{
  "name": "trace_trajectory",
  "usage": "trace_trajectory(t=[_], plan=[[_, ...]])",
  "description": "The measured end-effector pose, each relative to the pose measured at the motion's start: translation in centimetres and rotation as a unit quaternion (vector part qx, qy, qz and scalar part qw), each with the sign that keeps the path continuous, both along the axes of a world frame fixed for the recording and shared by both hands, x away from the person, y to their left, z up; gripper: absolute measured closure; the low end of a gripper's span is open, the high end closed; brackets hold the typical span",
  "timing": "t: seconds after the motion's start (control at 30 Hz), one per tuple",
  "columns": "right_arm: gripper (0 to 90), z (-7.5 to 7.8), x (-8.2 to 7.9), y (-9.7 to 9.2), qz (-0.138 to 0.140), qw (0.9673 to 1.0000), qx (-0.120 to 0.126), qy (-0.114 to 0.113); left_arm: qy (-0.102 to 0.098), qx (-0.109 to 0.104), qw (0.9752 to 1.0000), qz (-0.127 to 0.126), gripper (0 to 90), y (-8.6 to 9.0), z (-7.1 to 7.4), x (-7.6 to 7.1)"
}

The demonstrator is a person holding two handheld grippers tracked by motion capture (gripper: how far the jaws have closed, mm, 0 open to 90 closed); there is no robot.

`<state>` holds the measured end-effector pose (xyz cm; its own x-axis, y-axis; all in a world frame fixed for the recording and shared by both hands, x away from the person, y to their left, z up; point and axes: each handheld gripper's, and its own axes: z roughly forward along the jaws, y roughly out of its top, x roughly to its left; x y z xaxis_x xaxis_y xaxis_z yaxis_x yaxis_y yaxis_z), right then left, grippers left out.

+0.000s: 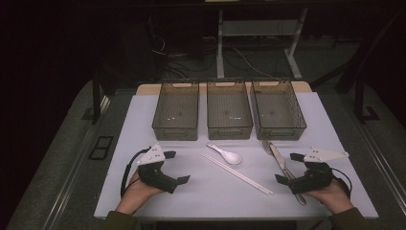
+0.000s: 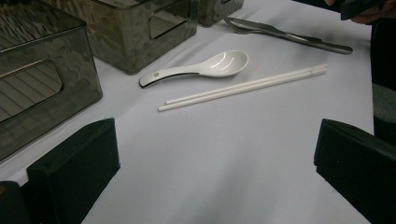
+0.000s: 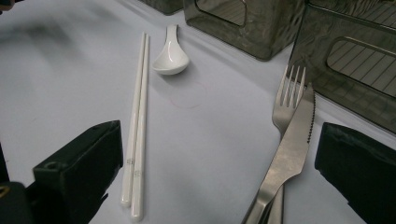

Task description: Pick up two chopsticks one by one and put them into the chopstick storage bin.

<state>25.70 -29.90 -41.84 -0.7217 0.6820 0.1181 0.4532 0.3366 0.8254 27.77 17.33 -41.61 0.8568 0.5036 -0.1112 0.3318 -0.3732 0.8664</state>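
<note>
1. Your left gripper (image 1: pixel 176 166) rests on the near left of the white surface (image 1: pixel 143 124), jaws spread wide with nothing between them, aimed across at the cutlery.
2. Your right gripper (image 1: pixel 289 167) sits near right, jaws just as wide and nothing clamped, right beside the knife (image 3: pixel 292 149) and the fork (image 3: pixel 288 95) lying partly under it. That looks like the first pick.
3. The knife lies on top of the fork, handles toward you, so you'll likely want to part them before closing on either.
4. In the middle, the white chopsticks (image 1: pixel 238 174) lie as a touching pair on a diagonal, with the white spoon (image 1: pixel 226 153) just beyond them, bowl up.
5. Three dark clear bins (image 1: pixel 229 112) line the far edge, side by side, each with nothing in it; probably one for each kind of utensil.
</note>
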Motion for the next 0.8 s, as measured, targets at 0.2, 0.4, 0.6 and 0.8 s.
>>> trace_trajectory(t=[0.2, 0.4, 0.6, 0.8], plan=[[0.9, 0.3, 0.1, 0.2, 0.002, 1.0000, 0.000, 0.004, 0.001, -0.002, 1.0000, 0.001, 0.0, 0.1, 0.0, -0.1], [0.9, 0.6, 0.3, 0.7, 0.007, 0.9998, -0.002, 0.016, 0.003, 0.002, 1.0000, -0.001, 0.0, 0.1, -0.1, -0.3], [0.9, 1.1, 0.4, 1.4, 0.016, 0.9997, 0.001, 0.019, -0.001, -0.001, 1.0000, -0.004, 0.0, -0.1, 0.0, -0.5], [1.8, 1.2, 0.8, 2.1, 0.021, 0.9995, -0.002, 0.022, 0.001, -0.002, 1.0000, -0.002, 0.0, 0.0, 0.0, -0.5]])
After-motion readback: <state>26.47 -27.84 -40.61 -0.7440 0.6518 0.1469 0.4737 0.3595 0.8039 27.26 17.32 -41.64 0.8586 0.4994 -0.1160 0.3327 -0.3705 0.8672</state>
